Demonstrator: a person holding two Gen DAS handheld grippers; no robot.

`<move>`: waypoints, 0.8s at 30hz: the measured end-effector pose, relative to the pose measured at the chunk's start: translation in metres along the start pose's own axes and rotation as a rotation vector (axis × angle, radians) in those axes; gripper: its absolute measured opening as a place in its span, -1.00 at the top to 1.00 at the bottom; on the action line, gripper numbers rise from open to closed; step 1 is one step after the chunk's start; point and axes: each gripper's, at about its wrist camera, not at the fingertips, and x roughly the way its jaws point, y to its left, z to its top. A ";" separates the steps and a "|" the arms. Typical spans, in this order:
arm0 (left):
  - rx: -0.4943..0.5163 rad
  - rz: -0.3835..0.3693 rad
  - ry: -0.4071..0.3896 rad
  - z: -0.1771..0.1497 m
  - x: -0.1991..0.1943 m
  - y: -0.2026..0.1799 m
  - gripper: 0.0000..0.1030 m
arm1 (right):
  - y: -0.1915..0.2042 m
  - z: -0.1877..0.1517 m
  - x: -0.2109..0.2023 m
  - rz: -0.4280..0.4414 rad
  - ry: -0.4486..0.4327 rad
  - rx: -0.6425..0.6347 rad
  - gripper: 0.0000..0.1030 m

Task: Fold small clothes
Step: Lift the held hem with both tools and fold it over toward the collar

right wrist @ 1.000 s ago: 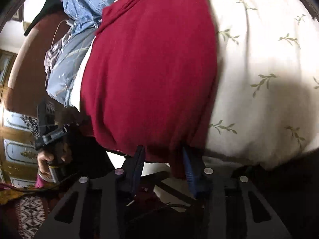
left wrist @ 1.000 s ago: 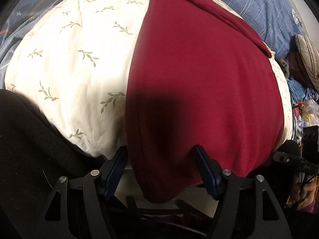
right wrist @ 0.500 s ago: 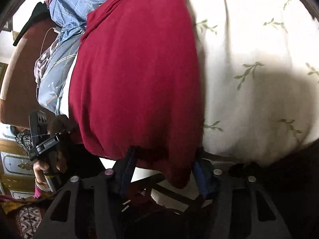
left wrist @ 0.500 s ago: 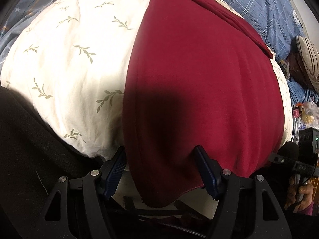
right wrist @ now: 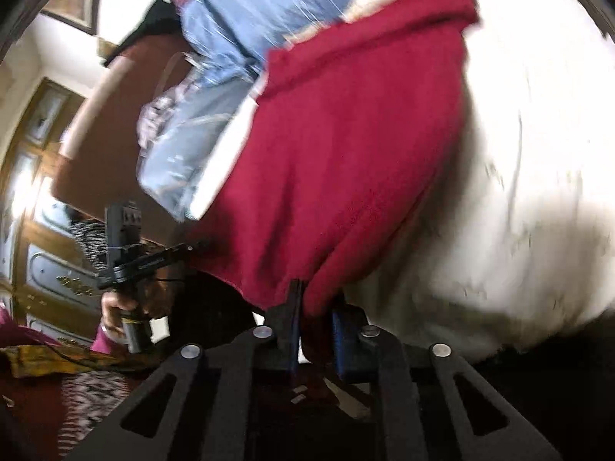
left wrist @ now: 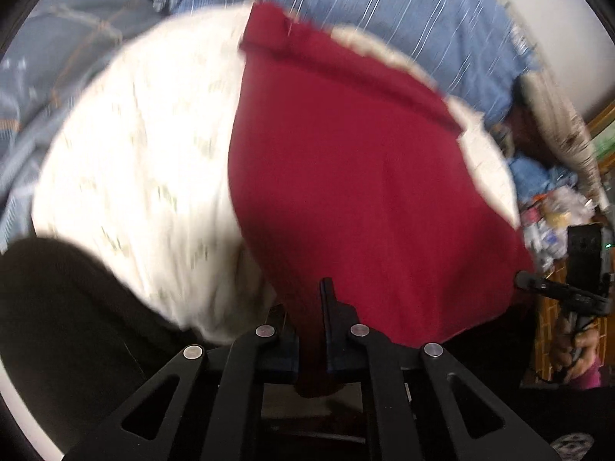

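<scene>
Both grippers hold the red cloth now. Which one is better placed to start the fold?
Probably neither: left gripper and right gripper each pinch a near corner of the red cloth, so lifting both together seems best.

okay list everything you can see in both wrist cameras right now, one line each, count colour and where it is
red garment: one, dark red, spread over the white cushion, near edge pinched at both corners
white cushion: one, cream with a faint leaf print, under the garment
blue bedding: striped light blue, behind the cushion
wooden cabinet: one, brown, far left of the right wrist view
left gripper: one, black, shut on the garment's edge
right gripper: one, black with blue pads, shut on the garment's edge
</scene>
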 end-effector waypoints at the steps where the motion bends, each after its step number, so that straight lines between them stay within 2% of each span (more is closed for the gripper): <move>1: -0.004 -0.024 -0.021 0.004 -0.006 0.001 0.87 | 0.002 0.005 -0.006 0.007 -0.028 -0.003 0.86; 4: -0.030 -0.051 -0.065 0.021 -0.015 0.010 0.88 | 0.003 0.025 -0.021 0.000 -0.115 -0.030 0.86; 11: -0.034 -0.053 -0.161 0.043 -0.032 0.017 0.88 | -0.005 0.061 -0.027 -0.051 -0.212 -0.046 0.87; 15: -0.016 -0.034 -0.222 0.065 -0.026 0.008 0.88 | -0.009 0.096 -0.029 -0.092 -0.346 -0.021 0.87; 18: 0.000 -0.036 -0.253 0.092 -0.018 0.002 0.88 | -0.014 0.130 -0.023 -0.132 -0.409 -0.016 0.87; 24: 0.008 -0.010 -0.273 0.161 0.018 -0.003 0.88 | -0.021 0.192 0.000 -0.252 -0.425 -0.049 0.87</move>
